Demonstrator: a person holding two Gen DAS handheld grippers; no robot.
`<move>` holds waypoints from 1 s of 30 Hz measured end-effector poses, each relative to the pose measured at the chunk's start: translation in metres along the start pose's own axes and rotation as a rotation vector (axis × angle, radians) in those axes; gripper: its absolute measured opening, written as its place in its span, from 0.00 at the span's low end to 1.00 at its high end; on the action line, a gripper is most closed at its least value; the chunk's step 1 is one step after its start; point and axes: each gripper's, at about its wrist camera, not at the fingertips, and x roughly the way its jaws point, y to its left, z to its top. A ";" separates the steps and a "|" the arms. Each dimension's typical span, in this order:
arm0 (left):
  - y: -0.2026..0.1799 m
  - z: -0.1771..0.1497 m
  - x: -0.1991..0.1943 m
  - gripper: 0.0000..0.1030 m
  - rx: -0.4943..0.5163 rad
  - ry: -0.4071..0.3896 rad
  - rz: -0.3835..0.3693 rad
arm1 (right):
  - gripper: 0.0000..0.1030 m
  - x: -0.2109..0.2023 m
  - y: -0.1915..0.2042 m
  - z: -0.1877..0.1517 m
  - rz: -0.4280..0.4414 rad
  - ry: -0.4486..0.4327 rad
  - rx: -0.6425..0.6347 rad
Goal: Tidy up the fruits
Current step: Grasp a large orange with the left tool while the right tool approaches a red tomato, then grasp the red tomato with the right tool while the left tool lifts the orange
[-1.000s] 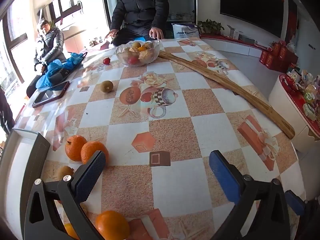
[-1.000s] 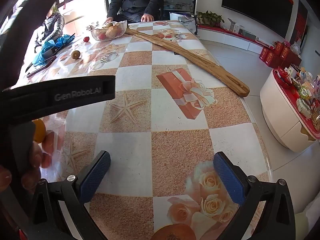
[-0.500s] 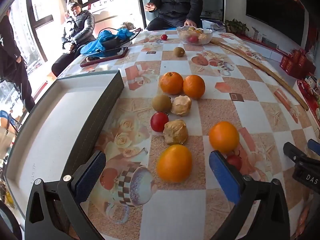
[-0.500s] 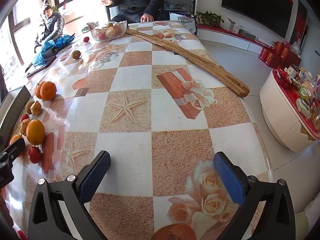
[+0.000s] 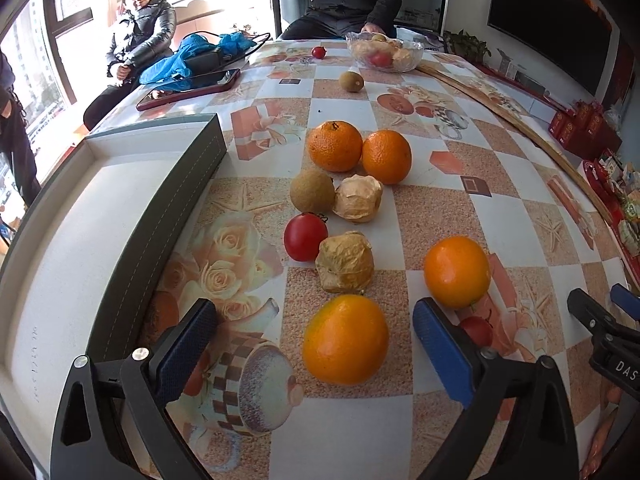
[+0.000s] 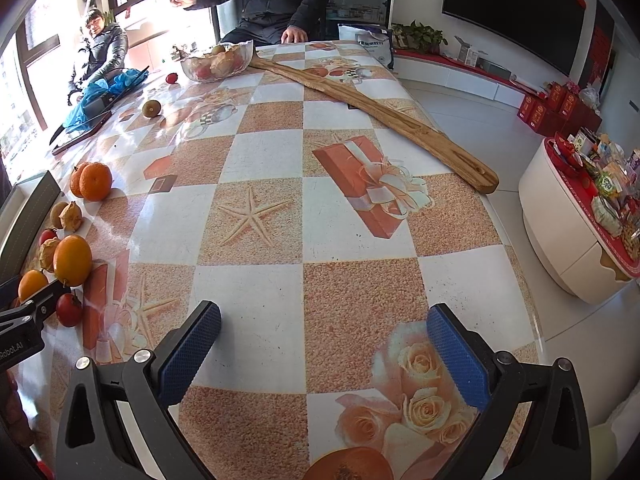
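In the left wrist view several fruits lie loose on the patterned table: a near orange (image 5: pixel 345 339), another orange (image 5: pixel 457 271), two oranges farther back (image 5: pixel 335 145), a red tomato (image 5: pixel 305 237), a brown kiwi (image 5: pixel 312 191) and two papery yellow fruits (image 5: pixel 345 262). My left gripper (image 5: pixel 316 344) is open, its jaws on either side of the near orange and just short of it. A white tray with a dark rim (image 5: pixel 168 200) lies to the left. My right gripper (image 6: pixel 324 354) is open and empty over bare table, with the fruits (image 6: pixel 72 260) far to its left.
A glass bowl of fruit (image 5: pixel 385 54) stands at the far end, with a lone kiwi (image 5: pixel 351 81) and a small tomato (image 5: pixel 318 52) near it. A long wooden plank (image 6: pixel 376 112) runs along the right side. A phone (image 5: pixel 188 88) and blue cloth lie far left. Two people sit beyond the table.
The left gripper has swung left from the bare table to face the fruit cluster and tray, then closed in on the near orange. The right gripper has stayed still.
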 end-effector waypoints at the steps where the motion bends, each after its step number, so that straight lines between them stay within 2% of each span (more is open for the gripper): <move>1: 0.001 0.000 -0.003 0.79 0.000 -0.008 -0.001 | 1.00 0.000 0.000 0.000 0.000 0.001 0.000; 2: 0.001 -0.001 -0.005 0.62 0.000 -0.015 -0.003 | 1.00 0.000 0.000 0.000 0.000 0.001 0.000; 3: 0.003 -0.001 -0.007 0.52 0.003 -0.017 -0.013 | 1.00 0.000 0.000 0.000 0.000 0.001 -0.001; 4: 0.004 -0.001 -0.009 0.34 0.008 -0.019 -0.010 | 1.00 0.001 0.000 0.001 0.001 0.003 -0.002; 8: 0.015 -0.008 -0.014 0.34 0.002 -0.026 0.005 | 1.00 -0.003 0.015 -0.006 0.040 0.033 -0.032; 14: 0.025 -0.026 -0.026 0.34 -0.003 -0.039 0.031 | 1.00 -0.014 0.077 -0.014 0.221 0.034 -0.165; 20: 0.033 -0.036 -0.033 0.34 -0.017 -0.051 0.036 | 0.99 -0.012 0.124 -0.008 0.283 0.029 -0.242; 22: 0.033 -0.037 -0.033 0.34 -0.021 -0.055 0.035 | 0.85 -0.012 0.134 -0.007 0.271 0.027 -0.268; 24: 0.034 -0.038 -0.033 0.34 -0.025 -0.059 0.035 | 0.52 -0.015 0.140 -0.009 0.232 0.010 -0.307; 25: 0.034 -0.038 -0.033 0.34 -0.024 -0.062 0.036 | 0.41 -0.018 0.141 -0.009 0.244 0.009 -0.314; 26: 0.033 -0.038 -0.033 0.34 -0.022 -0.063 0.036 | 0.23 -0.020 0.140 -0.009 0.249 0.015 -0.314; 30: 0.038 -0.036 -0.036 0.34 -0.032 -0.041 -0.014 | 0.23 -0.020 0.116 -0.004 0.294 0.057 -0.226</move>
